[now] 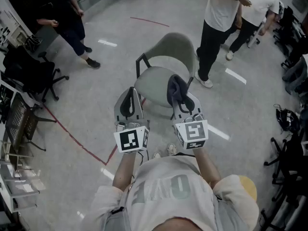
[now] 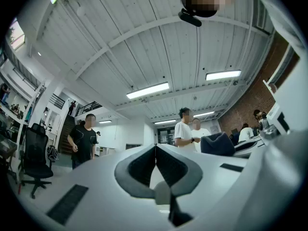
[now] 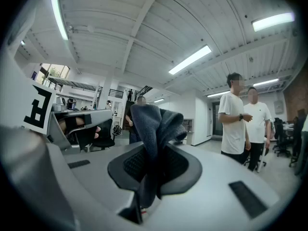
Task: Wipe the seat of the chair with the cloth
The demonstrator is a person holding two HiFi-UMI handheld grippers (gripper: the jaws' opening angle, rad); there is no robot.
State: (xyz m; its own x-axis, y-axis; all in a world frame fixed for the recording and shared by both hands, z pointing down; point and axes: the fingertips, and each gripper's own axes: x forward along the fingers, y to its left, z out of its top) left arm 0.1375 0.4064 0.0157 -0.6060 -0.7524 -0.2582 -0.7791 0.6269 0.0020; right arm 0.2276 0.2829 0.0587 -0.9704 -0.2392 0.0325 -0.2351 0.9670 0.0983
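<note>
Head view, looking steeply down. The left gripper (image 1: 130, 93) and the right gripper (image 1: 179, 94) are held side by side in front of the person's chest, both pointing forward above the near edge of a grey-green chair (image 1: 167, 49) that stands on the grey floor (image 1: 96, 114).

The left gripper's jaws are pressed together with nothing between them. The right gripper's jaws are clamped on a dark blue-grey cloth (image 3: 154, 126), which bunches above the jaw tips and hangs down between the pads.

The cloth is held above the chair seat (image 1: 151, 84) and appears clear of it. Behind the chair stand two people in white shirts (image 1: 226, 8). A person in black (image 1: 57, 8) stands at upper left, and a red floor line (image 1: 77, 141) runs at left.
</note>
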